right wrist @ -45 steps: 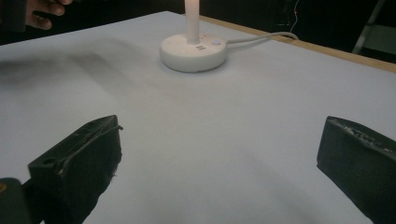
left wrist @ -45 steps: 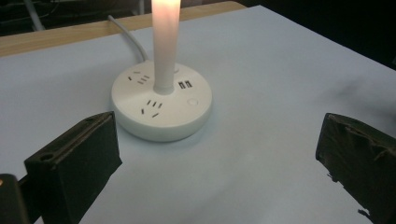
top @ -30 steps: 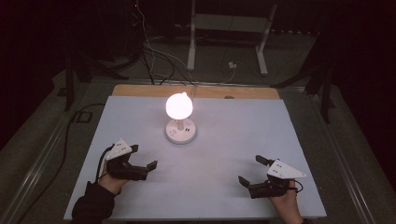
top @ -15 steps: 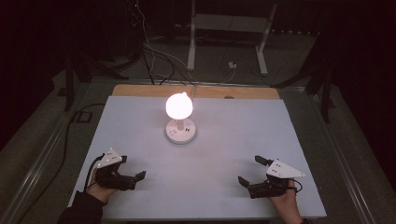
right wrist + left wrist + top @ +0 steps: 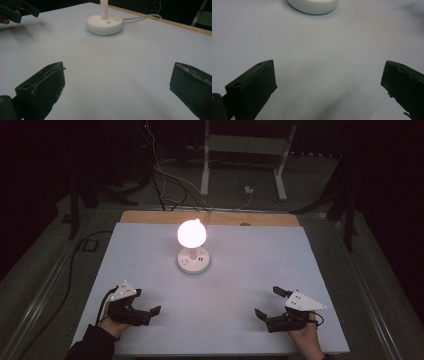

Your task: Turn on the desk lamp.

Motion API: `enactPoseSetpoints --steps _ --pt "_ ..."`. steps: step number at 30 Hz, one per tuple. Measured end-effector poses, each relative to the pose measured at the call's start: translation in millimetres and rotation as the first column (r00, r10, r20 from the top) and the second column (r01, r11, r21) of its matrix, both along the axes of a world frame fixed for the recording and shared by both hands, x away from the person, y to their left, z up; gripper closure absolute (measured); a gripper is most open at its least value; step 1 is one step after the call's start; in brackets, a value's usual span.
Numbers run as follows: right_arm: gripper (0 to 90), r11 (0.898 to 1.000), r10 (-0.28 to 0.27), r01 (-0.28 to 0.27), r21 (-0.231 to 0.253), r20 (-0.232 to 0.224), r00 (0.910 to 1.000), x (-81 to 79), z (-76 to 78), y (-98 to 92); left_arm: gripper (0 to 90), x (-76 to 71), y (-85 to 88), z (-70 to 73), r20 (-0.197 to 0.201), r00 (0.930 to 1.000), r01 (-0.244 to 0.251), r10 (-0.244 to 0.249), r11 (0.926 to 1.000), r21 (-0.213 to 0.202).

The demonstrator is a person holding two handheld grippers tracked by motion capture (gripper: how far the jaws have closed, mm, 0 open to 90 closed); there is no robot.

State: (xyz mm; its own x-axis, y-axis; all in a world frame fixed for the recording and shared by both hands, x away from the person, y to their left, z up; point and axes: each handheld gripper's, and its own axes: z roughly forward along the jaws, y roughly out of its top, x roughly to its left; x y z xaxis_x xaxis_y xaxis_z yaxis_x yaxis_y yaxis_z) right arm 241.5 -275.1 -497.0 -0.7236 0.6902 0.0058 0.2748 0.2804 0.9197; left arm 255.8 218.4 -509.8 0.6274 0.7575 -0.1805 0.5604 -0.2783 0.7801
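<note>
Both tongs gaping wide and empty at the near edge of the desk point(image 5: 250, 250).

Left tongs point(image 5: 150, 312) sit near the front-left corner, right tongs point(image 5: 265, 307) near the front-right, well apart. Between and beyond them a lit lamp point(image 5: 192, 237) stands on its round white base point(image 5: 104, 24), its cord trailing off the back.

Lamp point(image 5: 192, 251) mid-table point(image 5: 250, 250); left gripper point(image 5: 148, 314), right gripper point(image 5: 267, 312) near front corners.

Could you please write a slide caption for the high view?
Lit lamp on a white table, with open left gripper and right gripper near the front.
</note>
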Motion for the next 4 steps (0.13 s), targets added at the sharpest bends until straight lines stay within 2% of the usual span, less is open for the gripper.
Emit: enactPoseSetpoints --steps 4 --pt "0.0 1.0 0.003 -0.003 -0.003 0.004 1.0 -0.5 0.1 0.5 0.3 -0.2 0.0 0.7 0.004 1.0 0.005 -0.005 1.0 -0.004"
